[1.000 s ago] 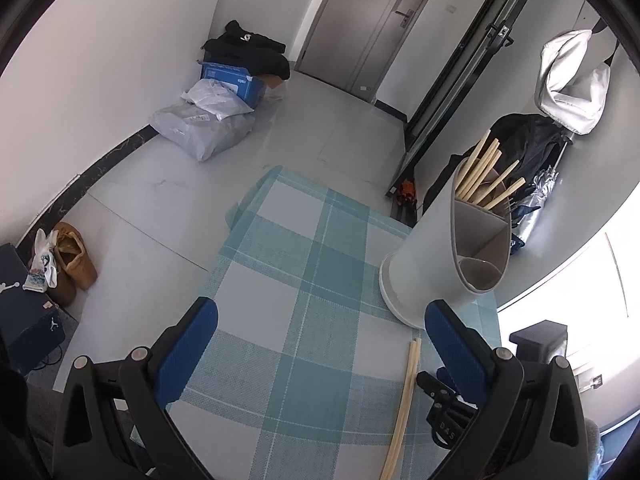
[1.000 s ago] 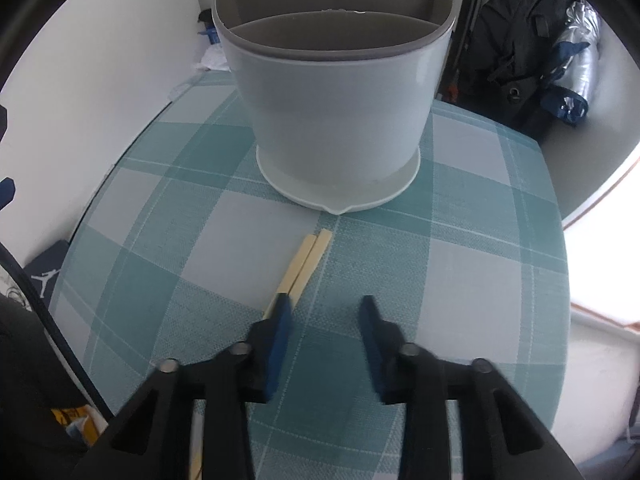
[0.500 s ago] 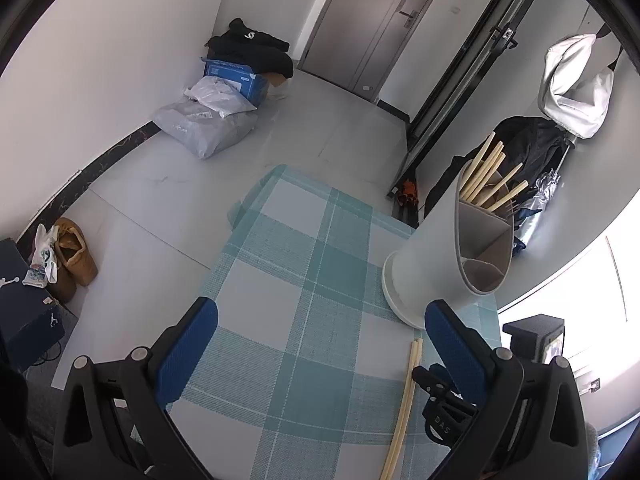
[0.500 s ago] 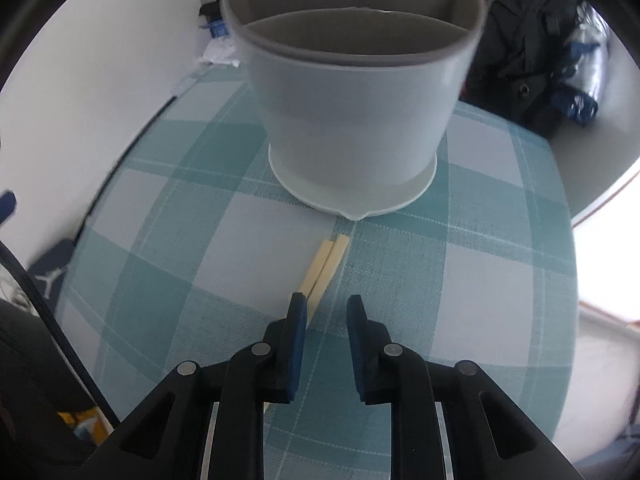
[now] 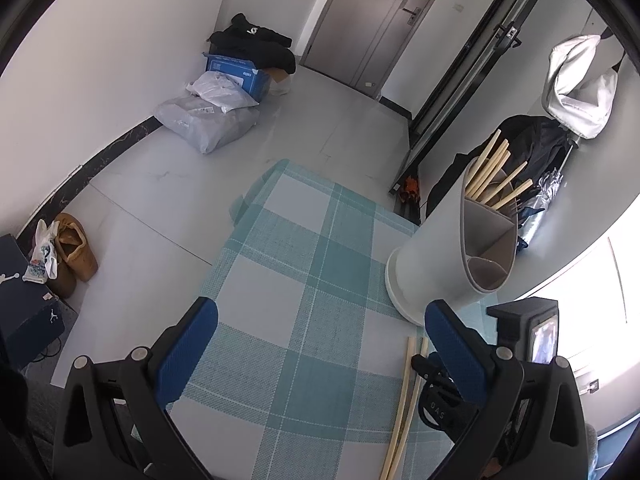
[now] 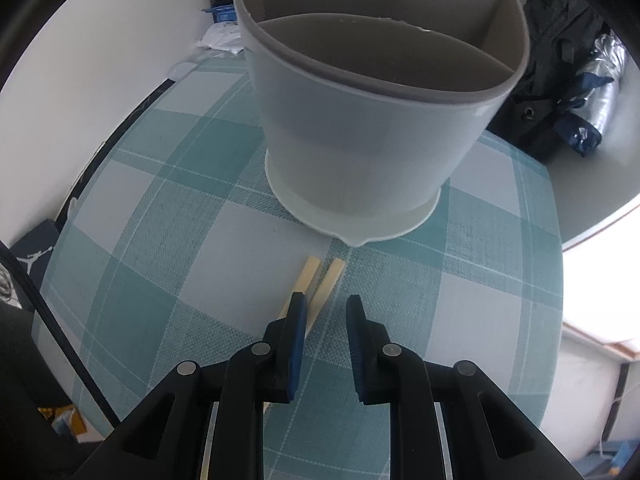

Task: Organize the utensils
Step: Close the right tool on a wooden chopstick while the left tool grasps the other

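Note:
A white utensil holder (image 6: 372, 112) with grey inner dividers stands on the teal checked tablecloth (image 6: 168, 240). In the left wrist view the holder (image 5: 444, 256) has several wooden chopsticks (image 5: 494, 178) standing in its far compartment. Two loose chopsticks (image 6: 320, 280) lie on the cloth just in front of the holder, also in the left wrist view (image 5: 404, 400). My right gripper (image 6: 323, 306) sits low over them, jaws narrowly parted with one chopstick running between them, not clamped. My left gripper (image 5: 320, 320) is wide open and empty above the cloth, left of the holder.
The table's rounded edge (image 6: 556, 280) lies close on the right. Beyond the table, the floor holds bags and a blue box (image 5: 224, 100), shoes (image 5: 72, 248), and dark bags (image 6: 560, 72) by the wall. A door (image 5: 384, 20) stands at the far end.
My right gripper moved forward toward the holder and its jaws narrowed from wide open. The two loose chopsticks have spread slightly apart. My left gripper stayed open and barely shifted.

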A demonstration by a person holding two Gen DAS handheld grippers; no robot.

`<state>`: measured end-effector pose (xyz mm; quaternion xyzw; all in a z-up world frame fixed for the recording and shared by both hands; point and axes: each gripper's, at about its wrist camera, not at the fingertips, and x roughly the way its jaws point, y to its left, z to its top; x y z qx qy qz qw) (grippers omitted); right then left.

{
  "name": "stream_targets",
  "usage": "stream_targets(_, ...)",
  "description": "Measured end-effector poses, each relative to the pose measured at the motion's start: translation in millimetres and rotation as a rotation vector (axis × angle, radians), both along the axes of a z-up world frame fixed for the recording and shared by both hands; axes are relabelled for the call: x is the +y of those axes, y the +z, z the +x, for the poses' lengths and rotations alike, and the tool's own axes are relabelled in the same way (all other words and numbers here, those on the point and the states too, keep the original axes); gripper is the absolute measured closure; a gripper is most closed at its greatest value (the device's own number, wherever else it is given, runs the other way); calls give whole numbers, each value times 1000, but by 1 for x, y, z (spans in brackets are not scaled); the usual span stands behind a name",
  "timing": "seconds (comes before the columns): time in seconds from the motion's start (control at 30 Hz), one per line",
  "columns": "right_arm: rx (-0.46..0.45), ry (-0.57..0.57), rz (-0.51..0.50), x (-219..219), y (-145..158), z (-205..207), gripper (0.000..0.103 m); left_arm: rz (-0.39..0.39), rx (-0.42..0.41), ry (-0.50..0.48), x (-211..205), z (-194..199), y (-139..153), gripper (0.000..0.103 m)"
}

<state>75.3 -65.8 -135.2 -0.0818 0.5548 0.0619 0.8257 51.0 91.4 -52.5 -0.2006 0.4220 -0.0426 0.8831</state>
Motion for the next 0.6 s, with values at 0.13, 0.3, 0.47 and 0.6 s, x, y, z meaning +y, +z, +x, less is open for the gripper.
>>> stream_targets(0.13, -11, 6, 11, 3, -2, -4, 90, 6, 0, 10, 1, 0, -1, 1)
stream_targets(0.3, 3, 55, 65, -7, -1, -16, 98, 6, 15, 13, 1, 2, -5, 1)
stream_targets(0.47, 42, 111, 93, -21, 1, -30, 97, 11, 18, 8, -1, 3, -6, 1)
stream_targets(0.6, 48, 141, 95, -24, 1, -31, 95, 35, 25, 7, -5, 5, -9, 1)
